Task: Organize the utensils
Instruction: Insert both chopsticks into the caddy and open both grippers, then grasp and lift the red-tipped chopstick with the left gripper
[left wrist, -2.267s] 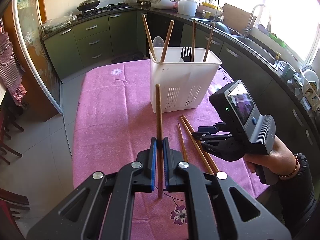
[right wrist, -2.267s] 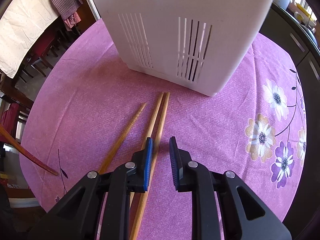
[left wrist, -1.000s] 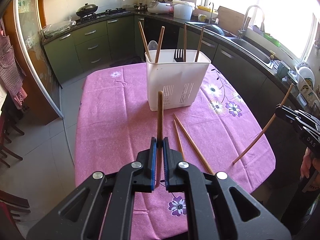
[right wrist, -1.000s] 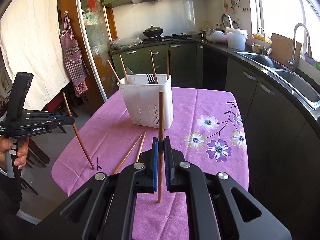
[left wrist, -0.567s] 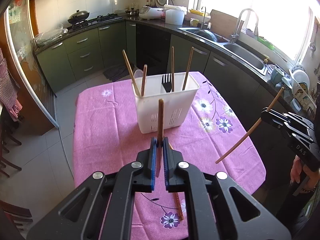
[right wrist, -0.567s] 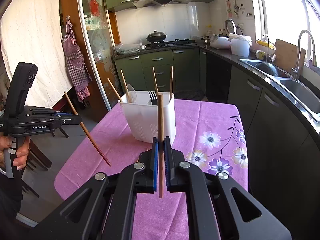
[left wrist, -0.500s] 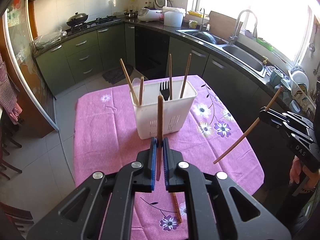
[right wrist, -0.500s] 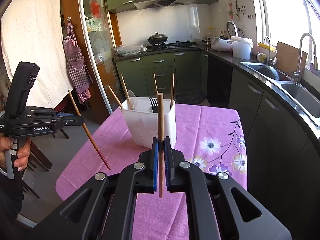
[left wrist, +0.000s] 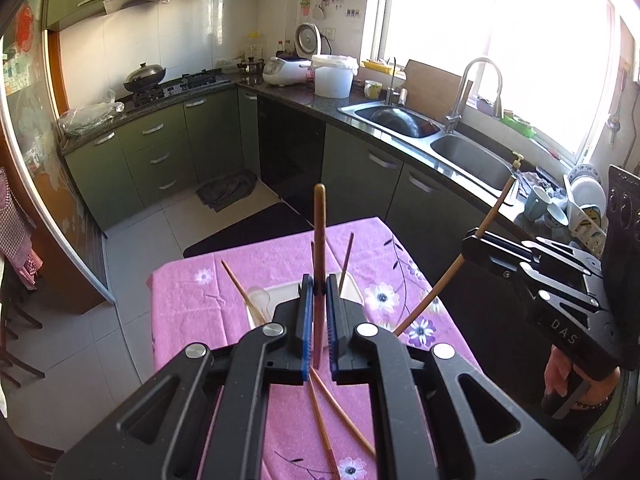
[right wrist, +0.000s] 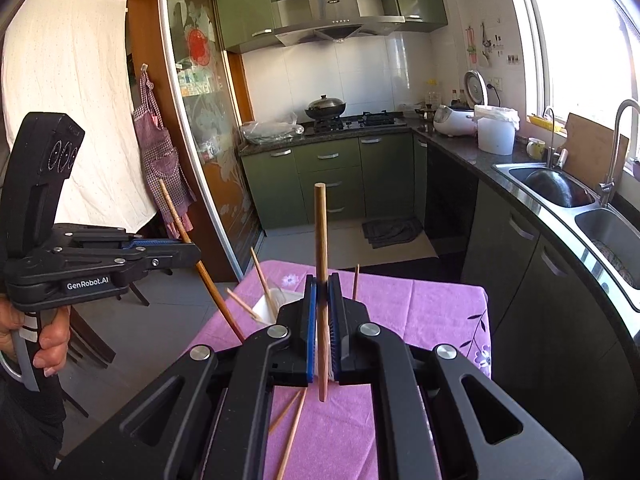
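Note:
My left gripper [left wrist: 316, 300] is shut on a wooden chopstick [left wrist: 319, 232] that stands upright between its blue pads, high above the table. My right gripper [right wrist: 322, 300] is shut on another chopstick [right wrist: 320, 236], also upright. Each gripper shows in the other view: the right gripper [left wrist: 472, 240] with its slanted chopstick [left wrist: 440, 288], the left gripper [right wrist: 188, 252] with its chopstick [right wrist: 192, 252]. The white utensil holder [left wrist: 264, 300] sits below, mostly hidden behind the fingers, with several chopsticks in it. Two chopsticks [left wrist: 332, 412] lie on the pink cloth.
The table has a pink flowered cloth [left wrist: 188, 304]. Kitchen counters with a sink [left wrist: 464, 152], a stove with a wok [left wrist: 144, 76] and green cabinets run along the back and right. Dark chairs [left wrist: 16, 328] stand at the left.
Both grippers have risen and tilted up with their chopsticks; the holder has dropped low in both views and is now mostly hidden behind the fingers.

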{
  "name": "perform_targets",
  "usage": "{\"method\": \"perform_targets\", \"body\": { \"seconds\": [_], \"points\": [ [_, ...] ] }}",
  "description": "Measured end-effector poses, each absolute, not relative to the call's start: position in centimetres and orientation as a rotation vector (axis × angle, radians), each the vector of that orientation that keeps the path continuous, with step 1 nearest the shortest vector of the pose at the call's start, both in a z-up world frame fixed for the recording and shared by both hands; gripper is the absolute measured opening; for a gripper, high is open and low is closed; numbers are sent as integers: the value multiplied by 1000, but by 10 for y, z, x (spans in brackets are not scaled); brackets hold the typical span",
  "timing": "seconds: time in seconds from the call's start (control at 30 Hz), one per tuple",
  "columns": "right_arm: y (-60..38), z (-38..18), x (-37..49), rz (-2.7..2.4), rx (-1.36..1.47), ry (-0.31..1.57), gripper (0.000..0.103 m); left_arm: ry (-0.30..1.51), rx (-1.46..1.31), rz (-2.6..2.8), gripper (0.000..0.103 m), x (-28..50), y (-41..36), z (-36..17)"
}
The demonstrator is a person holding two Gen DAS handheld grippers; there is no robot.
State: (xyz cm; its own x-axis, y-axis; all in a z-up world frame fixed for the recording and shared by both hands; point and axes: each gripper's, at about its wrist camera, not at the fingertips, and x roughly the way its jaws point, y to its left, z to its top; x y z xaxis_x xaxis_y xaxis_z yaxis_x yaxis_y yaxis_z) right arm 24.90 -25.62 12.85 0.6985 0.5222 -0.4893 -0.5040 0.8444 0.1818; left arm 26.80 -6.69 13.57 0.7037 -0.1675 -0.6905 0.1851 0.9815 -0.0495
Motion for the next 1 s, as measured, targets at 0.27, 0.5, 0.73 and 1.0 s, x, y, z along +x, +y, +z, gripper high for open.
{"method": "perform_targets", "body": {
  "seconds": [0.27, 0.5, 0.73, 1.0],
  "points": [
    [-238, 140, 310, 501, 69, 527, 7, 665, 8, -113, 6, 308, -59, 133],
    [-218, 89, 346, 492, 31, 633, 7, 813, 21, -93, 6, 333, -53, 72],
    [-205, 45, 351, 496, -13, 712, 7, 918, 44, -86, 6, 330, -50, 33],
    [-223, 71, 305, 512, -12, 624, 12, 857, 15, -123, 12, 301, -50, 63]
  ]
}}
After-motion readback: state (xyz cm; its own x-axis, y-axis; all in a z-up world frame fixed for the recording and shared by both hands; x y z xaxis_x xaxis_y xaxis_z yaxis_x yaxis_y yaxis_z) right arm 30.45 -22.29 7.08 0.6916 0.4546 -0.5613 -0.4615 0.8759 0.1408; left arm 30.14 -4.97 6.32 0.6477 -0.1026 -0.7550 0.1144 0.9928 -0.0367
